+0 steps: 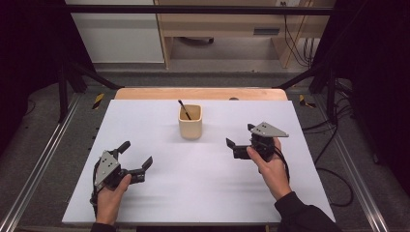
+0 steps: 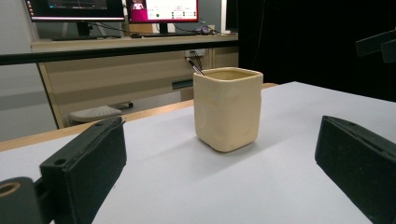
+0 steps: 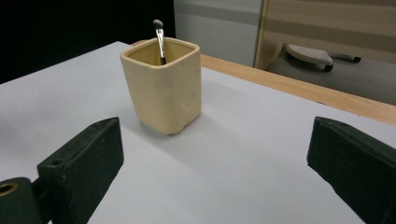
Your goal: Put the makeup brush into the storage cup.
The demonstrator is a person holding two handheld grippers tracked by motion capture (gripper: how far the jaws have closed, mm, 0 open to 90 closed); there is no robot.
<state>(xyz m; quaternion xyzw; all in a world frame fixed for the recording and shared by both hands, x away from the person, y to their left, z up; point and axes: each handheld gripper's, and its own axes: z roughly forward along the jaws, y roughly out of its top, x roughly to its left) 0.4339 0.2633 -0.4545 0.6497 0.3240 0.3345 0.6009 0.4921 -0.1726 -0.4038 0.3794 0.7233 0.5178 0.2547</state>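
A cream square cup (image 1: 190,122) stands upright at the middle back of the white table (image 1: 159,188); it also appears as the cup (image 2: 227,108) and the cup (image 3: 163,84). A thin black brush (image 1: 184,110) leans inside it, its tip poking above the rim (image 3: 159,34). My left gripper (image 1: 136,154) is open at the front left, well short of the cup, nothing between its jaws. My right gripper (image 1: 240,135) is open to the right of the cup, also holding nothing. Its jaws point toward the cup.
The table's wooden far edge (image 1: 200,93) borders a floor strip and a wooden cabinet (image 1: 227,29) behind. Black frame bars stand at both sides. Monitors (image 2: 161,10) sit on a desk beyond the table. Bare table surface lies between the grippers and cup.
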